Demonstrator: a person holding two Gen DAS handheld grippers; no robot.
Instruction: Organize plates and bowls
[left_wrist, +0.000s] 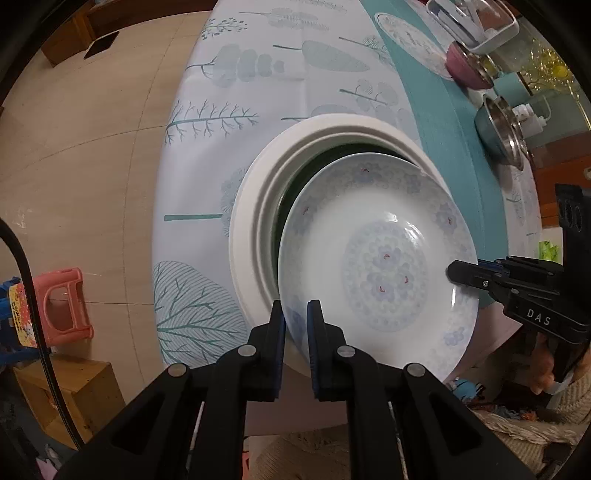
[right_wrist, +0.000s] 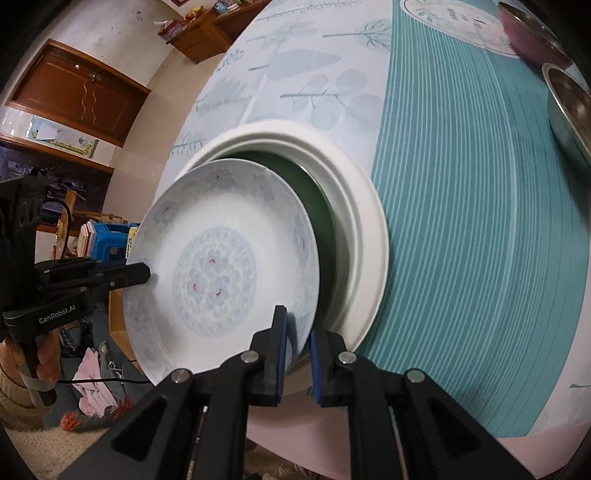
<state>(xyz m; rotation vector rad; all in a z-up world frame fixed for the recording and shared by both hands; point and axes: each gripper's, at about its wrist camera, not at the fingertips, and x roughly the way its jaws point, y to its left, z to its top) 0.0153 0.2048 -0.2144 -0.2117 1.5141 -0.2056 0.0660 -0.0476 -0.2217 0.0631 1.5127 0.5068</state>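
Tablecloth (left_wrist: 258, 74) near edge: I clamp plate (left_wrist: 388, 258) rim with both grippers (left_wrist: 295, 325) (right_wrist: 297, 332); uneven pull could drop it off stack (left_wrist: 251, 221).

A patterned plate (left_wrist: 384, 266) is lying tilted over a stack of plates (left_wrist: 251, 206) at the desk's (left_wrist: 258, 74) near edge; two bowls (left_wrist: 498, 129) are sitting behind, to the right.

Floral plate (left_wrist: 380, 258): glossy glazed ceramic. White plate (left_wrist: 251, 206) beneath: matt, smooth. Tablecloth (left_wrist: 258, 74): smooth printed cloth. Bowl (left_wrist: 498, 129) at two o'clock: shiny metal. Gripper pads (right_wrist: 282, 339): blue, matt. Stool (left_wrist: 62, 306): pink plastic.
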